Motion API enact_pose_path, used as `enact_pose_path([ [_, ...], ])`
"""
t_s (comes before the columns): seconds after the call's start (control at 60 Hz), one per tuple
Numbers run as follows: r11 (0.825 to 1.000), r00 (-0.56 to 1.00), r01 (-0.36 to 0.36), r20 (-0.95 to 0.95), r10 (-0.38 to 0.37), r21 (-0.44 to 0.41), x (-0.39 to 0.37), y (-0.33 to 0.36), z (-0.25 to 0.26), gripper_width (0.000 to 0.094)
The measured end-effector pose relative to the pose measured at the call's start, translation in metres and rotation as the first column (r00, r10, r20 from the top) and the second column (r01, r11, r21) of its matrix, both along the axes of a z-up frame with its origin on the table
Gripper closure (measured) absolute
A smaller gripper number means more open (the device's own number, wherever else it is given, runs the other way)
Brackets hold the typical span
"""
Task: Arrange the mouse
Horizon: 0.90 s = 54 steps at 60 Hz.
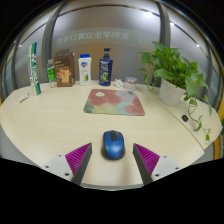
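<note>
A blue and black mouse (113, 145) lies on the pale table (60, 125), between my two fingers, with a gap at each side. My gripper (113, 160) is open; its magenta pads (79, 156) stand left and right of the mouse without touching it. A pink patterned mouse mat (114, 100) lies farther ahead on the table, beyond the mouse.
A leafy plant in a white pot (173, 85) stands at the right. A blue bottle (105, 67), a brown box (65, 71), a small white bottle (85, 68) and a green tube (35, 66) stand along the back.
</note>
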<state>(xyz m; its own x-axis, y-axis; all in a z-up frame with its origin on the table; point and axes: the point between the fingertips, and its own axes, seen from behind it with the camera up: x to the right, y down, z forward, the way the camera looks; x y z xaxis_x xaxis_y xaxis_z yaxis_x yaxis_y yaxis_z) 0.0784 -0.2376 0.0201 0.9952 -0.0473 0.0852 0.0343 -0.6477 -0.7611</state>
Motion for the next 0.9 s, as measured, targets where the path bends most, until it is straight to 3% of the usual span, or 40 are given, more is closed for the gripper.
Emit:
enact_pose_path([
  [0.167, 0.999, 0.998, -0.016, -0.059, 0.013, -0.047, 0.001, 0.028, -0.034, 0.0245],
  [0.233, 0.999, 0.997, -0.013, -0.076, 0.01, -0.032, 0.005, 0.036, -0.032, 0.0406],
  [0.45, 0.997, 0.996, -0.051, -0.07, 0.046, -0.064, 0.009, 0.037, -0.033, 0.0539],
  [0.533, 0.997, 0.996, -0.049, -0.077, 0.043, -0.067, 0.01, 0.041, -0.017, 0.0548],
  [0.683, 0.997, 0.996, -0.034, -0.078, 0.039, 0.066, 0.026, 0.093, 0.067, 0.0546],
  [0.8, 0.981, 0.996, -0.016, -0.082, 0.032, 0.192, 0.038, 0.161, 0.133, 0.0546],
  [0.9, 0.97, 0.996, -0.02, -0.079, 0.04, 0.244, 0.039, 0.217, 0.144, 0.0548],
])
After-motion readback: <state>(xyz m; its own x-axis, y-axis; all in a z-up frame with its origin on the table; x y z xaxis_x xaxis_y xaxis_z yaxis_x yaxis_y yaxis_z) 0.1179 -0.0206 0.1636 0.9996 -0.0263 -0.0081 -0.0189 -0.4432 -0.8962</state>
